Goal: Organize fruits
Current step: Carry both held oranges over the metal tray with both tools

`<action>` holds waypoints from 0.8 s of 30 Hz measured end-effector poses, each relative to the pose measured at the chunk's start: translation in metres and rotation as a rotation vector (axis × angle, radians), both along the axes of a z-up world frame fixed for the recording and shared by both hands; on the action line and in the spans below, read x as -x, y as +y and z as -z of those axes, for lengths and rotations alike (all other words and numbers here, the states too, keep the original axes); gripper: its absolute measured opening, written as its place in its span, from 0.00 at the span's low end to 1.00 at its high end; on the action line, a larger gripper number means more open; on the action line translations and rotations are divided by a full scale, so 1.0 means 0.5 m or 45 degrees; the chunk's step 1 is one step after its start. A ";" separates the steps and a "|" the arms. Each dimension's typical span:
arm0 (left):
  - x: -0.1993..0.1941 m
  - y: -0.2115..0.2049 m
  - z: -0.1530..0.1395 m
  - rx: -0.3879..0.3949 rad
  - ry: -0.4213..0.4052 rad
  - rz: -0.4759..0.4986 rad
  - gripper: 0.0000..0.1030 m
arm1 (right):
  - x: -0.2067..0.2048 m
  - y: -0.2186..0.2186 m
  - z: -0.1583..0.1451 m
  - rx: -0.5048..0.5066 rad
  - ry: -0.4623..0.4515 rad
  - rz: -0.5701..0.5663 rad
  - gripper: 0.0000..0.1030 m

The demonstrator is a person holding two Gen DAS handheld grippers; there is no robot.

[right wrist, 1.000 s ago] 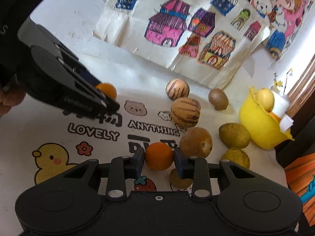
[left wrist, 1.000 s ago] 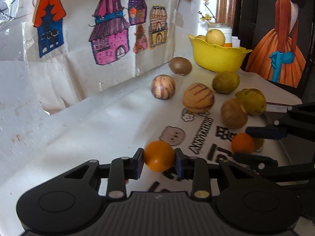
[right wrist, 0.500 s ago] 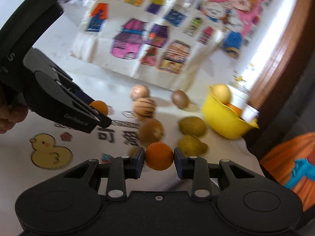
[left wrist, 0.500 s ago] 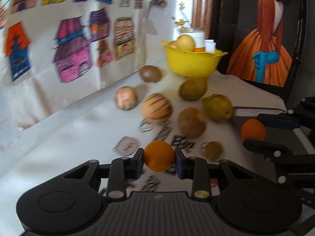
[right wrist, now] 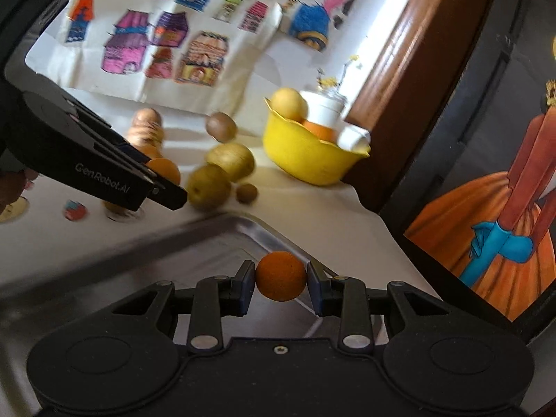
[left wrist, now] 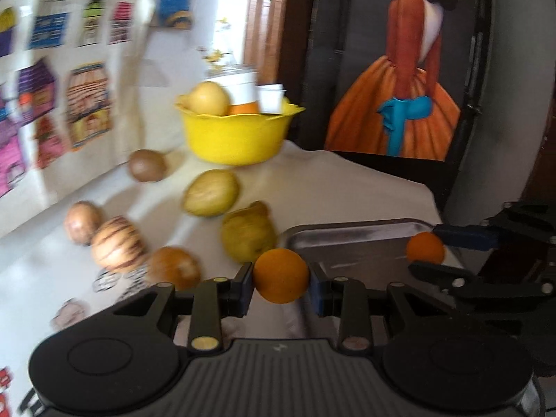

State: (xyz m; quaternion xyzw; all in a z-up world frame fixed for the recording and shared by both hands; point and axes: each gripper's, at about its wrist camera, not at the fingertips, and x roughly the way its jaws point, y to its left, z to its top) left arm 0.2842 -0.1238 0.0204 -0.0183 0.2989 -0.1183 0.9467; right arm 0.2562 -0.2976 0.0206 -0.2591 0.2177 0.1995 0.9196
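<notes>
1. Now two oranges in transit: one orange (left wrist: 280,275) clamped in left hand-held gripper (left wrist: 280,278), other orange (right wrist: 281,280) clamped in right hand-held gripper (right wrist: 280,283).
2. Both over metal tray (right wrist: 222,239) on desk (left wrist: 333,180), just beside loose fruits.
3. Step: carry to tray. Next, likely lower and release inside rim.

Two small oranges are up off the cloth, each pinched between a pair of black fingers: one orange (left wrist: 280,275) sits over the near corner of the metal tray (left wrist: 351,234), the other orange (left wrist: 425,248) over the tray's far side. Left of the tray, yellow-green fruit (left wrist: 248,231) and another (left wrist: 211,193) lie close together. Beyond them stands a yellow bowl (left wrist: 236,135) holding a pale round fruit (left wrist: 207,98). Brown and striped fruits (left wrist: 118,246) lie further left of the tray.
</notes>
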 end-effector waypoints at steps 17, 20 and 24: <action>-0.126 -0.095 0.049 -0.084 0.081 0.118 0.35 | -0.119 -0.052 0.052 -0.006 0.062 -0.017 0.33; -0.134 -0.100 0.055 -0.114 0.099 0.115 0.35 | -0.123 -0.050 0.055 0.008 0.067 -0.014 0.33; -0.141 -0.098 0.060 -0.112 0.133 0.109 0.35 | -0.129 -0.052 0.054 0.002 0.079 -0.007 0.34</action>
